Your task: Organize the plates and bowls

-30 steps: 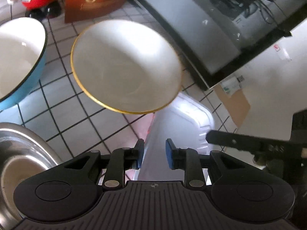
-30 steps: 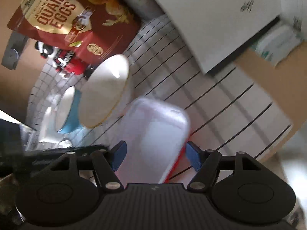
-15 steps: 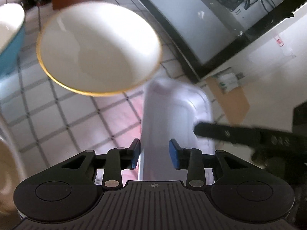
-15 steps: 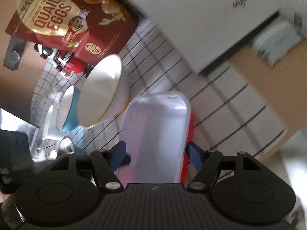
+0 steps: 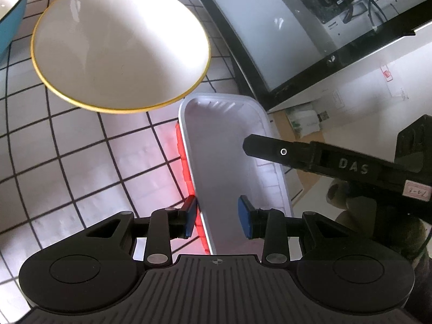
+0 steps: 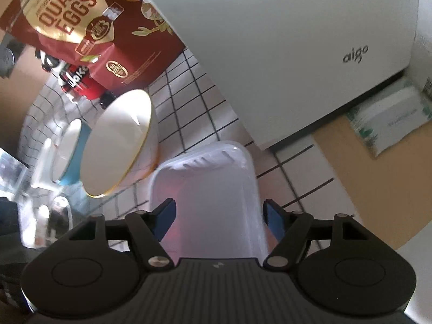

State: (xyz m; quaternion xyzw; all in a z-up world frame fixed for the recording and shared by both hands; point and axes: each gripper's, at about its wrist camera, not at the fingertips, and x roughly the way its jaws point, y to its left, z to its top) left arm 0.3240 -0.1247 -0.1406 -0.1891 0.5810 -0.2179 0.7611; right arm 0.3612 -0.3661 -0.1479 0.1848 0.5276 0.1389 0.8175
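Note:
A white bowl with a yellow rim (image 5: 121, 43) (image 6: 118, 145) stands on the tiled tabletop (image 5: 81, 162). Just right of it lies a white rectangular tray (image 5: 224, 148) (image 6: 213, 178), stacked on a red one (image 5: 185, 167). My left gripper (image 5: 218, 217) is open and straddles the white tray's left rim near its close end; the pads do not press on it. My right gripper (image 6: 220, 216) is open over the same tray, its pads about as far apart as the tray is wide. One of its fingers (image 5: 270, 151) reaches over the tray's right rim.
A blue bowl (image 5: 10, 13) (image 6: 73, 156) sits left of the white bowl. Behind them are a red figurine (image 6: 78, 81) and a quail-egg bag (image 6: 81, 21). A large white appliance (image 6: 270, 40) stands behind the tray. The tray lies close to the table's right edge.
The left jaws have widened and now sit either side of the tray's left rim. Both grippers have shifted along the table; the white bowl moved left and up in the left view.

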